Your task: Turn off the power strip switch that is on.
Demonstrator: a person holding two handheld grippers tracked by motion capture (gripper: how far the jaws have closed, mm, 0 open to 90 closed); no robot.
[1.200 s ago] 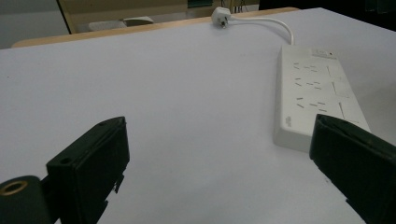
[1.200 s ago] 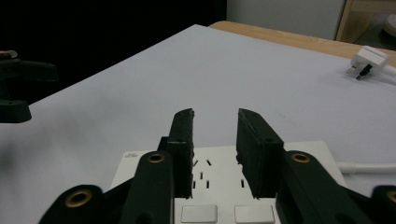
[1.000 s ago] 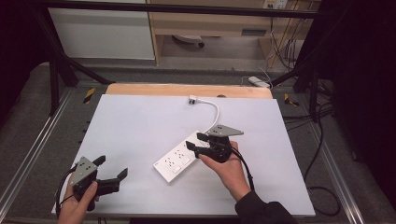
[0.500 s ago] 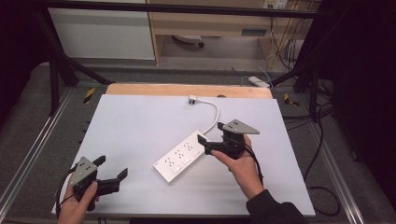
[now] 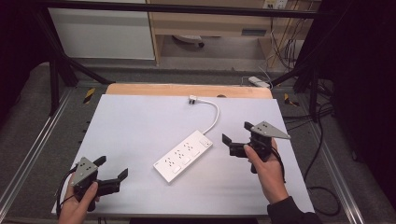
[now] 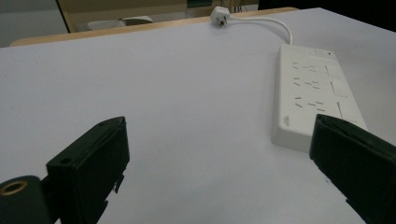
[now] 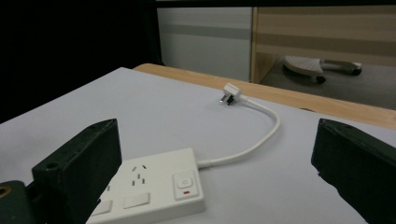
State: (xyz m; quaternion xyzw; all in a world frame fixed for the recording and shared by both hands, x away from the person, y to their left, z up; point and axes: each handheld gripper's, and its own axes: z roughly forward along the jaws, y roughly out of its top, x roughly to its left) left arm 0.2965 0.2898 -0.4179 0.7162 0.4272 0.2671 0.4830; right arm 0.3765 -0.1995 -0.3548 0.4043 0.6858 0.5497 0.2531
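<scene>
So I've got the white power strip (image 5: pixel 183 156) lying flat on the pale table (image 5: pixel 140 126), set at a slant, sitting between my two tongs and not touching either one. My right tongs (image 5: pixel 237 138) are just off its switch end, a little clear of it; the jaws have just been opening and now stand wide apart with nothing between them. In the right gripper view the strip's end with the button and the small red mark (image 7: pixel 184 184) sits low between my jaws, and the white cord (image 7: pixel 261 135) loops away from it toward the plug (image 7: pixel 230 94), which lies near the wooden far edge (image 7: pixel 289 100) of the table.

My left tongs (image 5: pixel 113 175) are down at the near corner, well apart from the strip's other end, also spread wide and holding nothing. From the left gripper view the strip (image 6: pixel 314 91) lies ahead and off toward my right jaw, sockets facing up, with the cord curving out behind it to the plug (image 6: pixel 218 13) at the far side.
</scene>
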